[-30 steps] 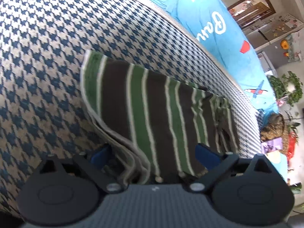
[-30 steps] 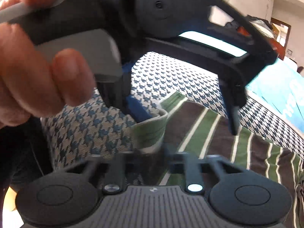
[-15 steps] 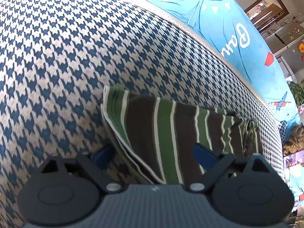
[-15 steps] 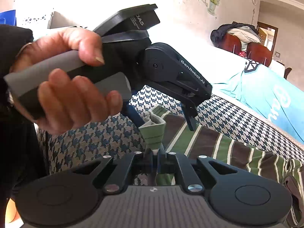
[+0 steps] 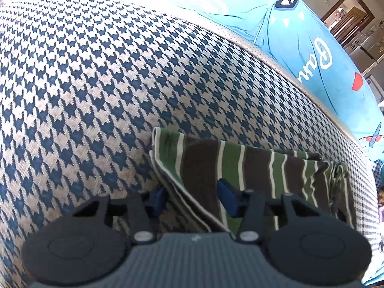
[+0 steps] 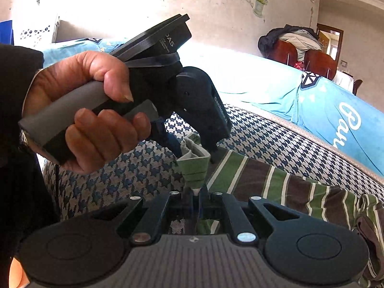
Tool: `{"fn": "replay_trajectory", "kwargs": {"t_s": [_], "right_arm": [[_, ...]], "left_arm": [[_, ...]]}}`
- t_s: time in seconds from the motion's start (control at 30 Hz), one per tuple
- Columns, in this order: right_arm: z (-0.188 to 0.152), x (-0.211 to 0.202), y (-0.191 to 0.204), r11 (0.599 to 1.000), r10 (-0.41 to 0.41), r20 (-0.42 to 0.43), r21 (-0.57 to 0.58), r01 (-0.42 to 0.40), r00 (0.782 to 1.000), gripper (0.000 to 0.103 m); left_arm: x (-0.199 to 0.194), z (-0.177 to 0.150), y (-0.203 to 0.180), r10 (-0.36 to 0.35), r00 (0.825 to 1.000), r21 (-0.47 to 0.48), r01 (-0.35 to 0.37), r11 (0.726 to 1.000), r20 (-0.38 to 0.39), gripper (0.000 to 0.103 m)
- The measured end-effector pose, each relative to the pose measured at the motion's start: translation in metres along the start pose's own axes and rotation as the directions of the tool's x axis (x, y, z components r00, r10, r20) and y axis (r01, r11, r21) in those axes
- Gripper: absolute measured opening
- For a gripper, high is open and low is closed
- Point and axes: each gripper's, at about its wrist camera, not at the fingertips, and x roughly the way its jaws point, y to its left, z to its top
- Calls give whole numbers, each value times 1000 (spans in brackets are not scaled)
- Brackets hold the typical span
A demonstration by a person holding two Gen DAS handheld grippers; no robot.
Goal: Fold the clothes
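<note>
— Where is the striped garment [image 5: 242, 168]?

— Folded in layers on the houndstooth cover [image 5: 100, 76], green, brown and white stripes across it. Its near corner is bunched up off the cover.

— Who has that corner?

— The right gripper [image 6: 195, 193] is clamped tight on it, fingers together with the cloth pinched between them. The left gripper [image 5: 192, 198] straddles the layered edge just beyond; its jaws are closing, the fabric between the blue pads [image 5: 226, 200], not yet squeezed.

— Anything else around?

— A person's hand [image 6: 91, 110] grips the left tool's handle. A turquoise printed sheet [image 5: 312, 48] lies past the cover.
</note>
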Motion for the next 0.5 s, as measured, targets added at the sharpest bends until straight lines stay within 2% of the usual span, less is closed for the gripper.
{"fn": "replay_trajectory", "kwargs": {"t_s": [0.23, 0.3, 0.5], "right_arm": [[-2, -4, -1, 1000, -14, 0, 2, 14, 1000, 6], [-2, -5, -1, 1000, -19, 3, 0, 19, 1000, 6], [-4, -11, -3, 999, -40, 14, -7, 40, 999, 6]], "left_arm": [[16, -5, -21, 85, 995, 52, -88, 995, 54, 16], [22, -7, -28, 85, 994, 61, -89, 994, 71, 9], [25, -12, -45, 75, 988, 80, -87, 993, 135, 8]]}}
